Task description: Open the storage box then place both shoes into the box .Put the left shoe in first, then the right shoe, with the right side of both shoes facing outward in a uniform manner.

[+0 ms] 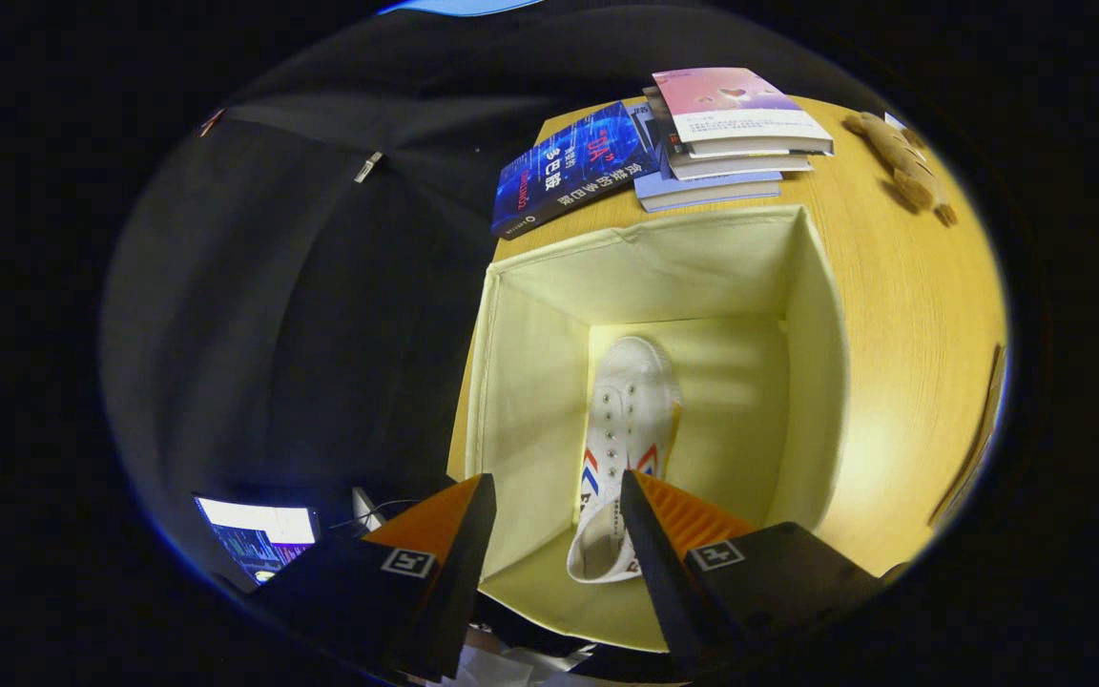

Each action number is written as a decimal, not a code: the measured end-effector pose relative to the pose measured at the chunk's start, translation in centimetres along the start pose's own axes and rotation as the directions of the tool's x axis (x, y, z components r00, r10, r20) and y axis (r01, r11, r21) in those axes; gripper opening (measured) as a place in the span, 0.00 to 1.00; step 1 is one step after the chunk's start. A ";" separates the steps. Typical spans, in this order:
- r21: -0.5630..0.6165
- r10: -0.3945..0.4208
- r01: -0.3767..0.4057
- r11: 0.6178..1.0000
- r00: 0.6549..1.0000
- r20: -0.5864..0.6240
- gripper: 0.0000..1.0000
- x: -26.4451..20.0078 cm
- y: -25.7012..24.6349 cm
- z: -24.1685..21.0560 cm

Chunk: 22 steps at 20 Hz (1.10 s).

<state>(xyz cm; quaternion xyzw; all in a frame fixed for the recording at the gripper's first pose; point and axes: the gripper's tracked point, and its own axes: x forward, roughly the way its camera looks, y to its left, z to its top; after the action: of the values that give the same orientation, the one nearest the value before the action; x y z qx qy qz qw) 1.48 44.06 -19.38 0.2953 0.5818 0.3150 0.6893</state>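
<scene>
A: Where do the tongs (557,487) stand?

B: Above the open storage box (812,382), looking down into it. The fingers are spread apart with nothing between them but air.

A: And the shoe?

B: One white high-top sneaker (631,410) lies on the box floor, against the wall at nine o'clock. Its toe points to twelve o'clock, away from the tongs, and its collar sits at six o'clock, just ahead of the fingertips. Red and blue stripes show on its side near the eyelets.

A: What carries the box?

B: A yellow wooden bench (902,315). The box is pale cream fabric, its top open.

A: Anything beyond it?

B: At twelve o'clock from the box, a blue book (569,170) lies flat, overhanging the bench edge. Just beside it, toward one o'clock, is a stack of books (726,143) with a pink cover on top. At two o'clock, well apart from the box, lies a brown plush toy (902,157).

A: And off the bench?

B: A lit screen (259,534) at eight o'clock, beside the left finger.
</scene>
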 end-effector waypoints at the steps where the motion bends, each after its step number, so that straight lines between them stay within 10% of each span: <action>1: -0.006 0.004 -0.004 1.000 1.000 0.010 0.84 -0.8 -0.3 0.0; 10: 0.082 0.031 -0.047 0.996 0.982 0.187 0.89 -13.8 -7.3 2.0; 15: 0.210 -0.168 0.111 0.971 0.945 0.279 0.89 -21.6 -19.9 1.4; 22: 0.392 -0.458 0.368 0.843 0.873 0.165 0.86 -24.2 -37.9 -3.4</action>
<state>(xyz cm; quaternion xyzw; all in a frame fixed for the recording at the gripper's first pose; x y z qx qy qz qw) -1.50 1.61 -34.37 0.3169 0.5857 0.0095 0.7460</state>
